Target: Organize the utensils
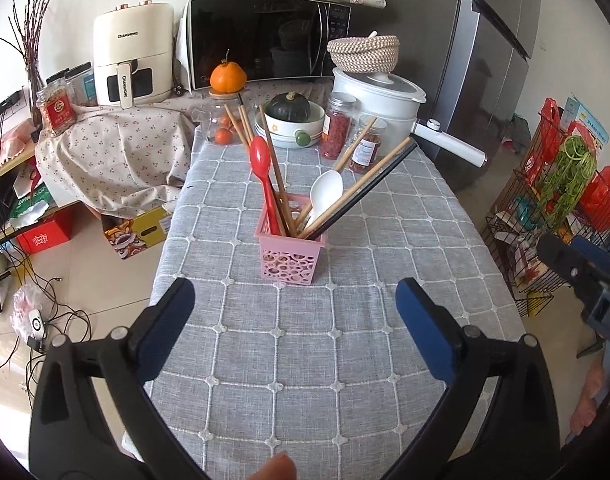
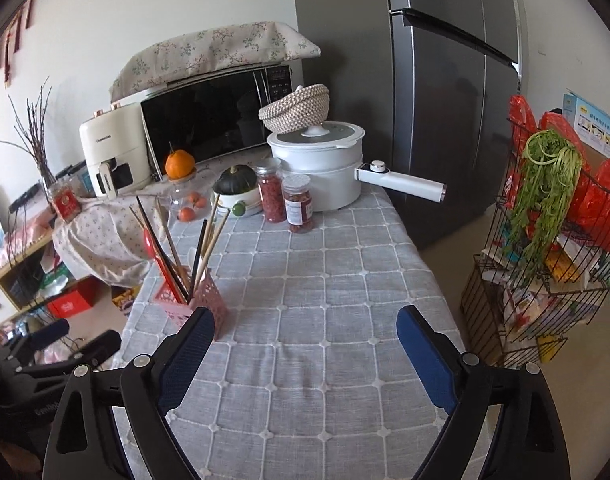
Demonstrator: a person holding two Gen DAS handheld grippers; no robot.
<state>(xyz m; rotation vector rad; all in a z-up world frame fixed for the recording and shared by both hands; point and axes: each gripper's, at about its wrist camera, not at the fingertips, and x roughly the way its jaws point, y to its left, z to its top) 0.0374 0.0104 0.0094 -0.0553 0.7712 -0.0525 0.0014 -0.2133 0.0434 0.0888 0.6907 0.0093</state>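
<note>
left gripper [image 1: 295, 306]: spread wide, empty | right gripper [image 2: 307, 330]: spread wide, empty | holder [image 1: 291, 248]: upright on tabletop [image 1: 345, 360], holds red spoon [image 1: 265, 176], white spoon [image 1: 325, 194], chopsticks [image 1: 369, 180]

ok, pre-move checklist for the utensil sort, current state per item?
1. Left gripper empty, jaws wide: ok.
2. Right gripper empty, jaws wide: ok.
3. Pink holder upright on the tablecloth: ok.
4. Red spoon, white spoon and chopsticks standing in the holder: ok.
5. No loose utensils on the cloth near the holder: ok.
6. Sorted by compartment inside the holder: cannot tell.
</note>
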